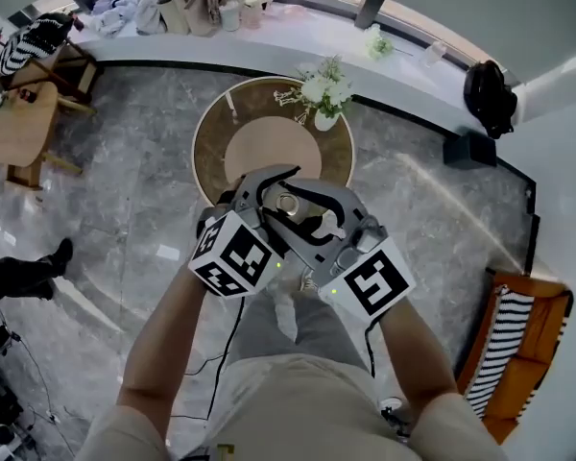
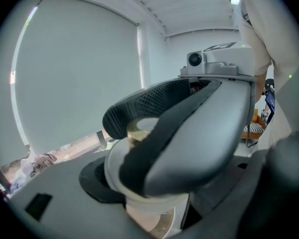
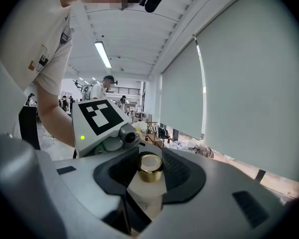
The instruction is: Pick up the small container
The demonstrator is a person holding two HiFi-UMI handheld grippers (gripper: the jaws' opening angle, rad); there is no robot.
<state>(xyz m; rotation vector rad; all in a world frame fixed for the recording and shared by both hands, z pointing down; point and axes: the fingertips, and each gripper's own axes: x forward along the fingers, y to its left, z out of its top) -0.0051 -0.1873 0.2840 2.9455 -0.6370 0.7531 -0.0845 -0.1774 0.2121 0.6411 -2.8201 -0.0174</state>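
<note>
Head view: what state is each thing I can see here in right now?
small container: upright, gold cap on, held up above the table.
right hand-held gripper: closed on the small container.
left hand-held gripper: closed on the small container too, as far as shows.
flower vase: upright on the round table.

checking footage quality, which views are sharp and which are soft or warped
Head view: sharp, fisheye bends the edges. Left gripper view: foreground soft and crowding the frame. Right gripper view: container crisp, corners vignetted black.
</note>
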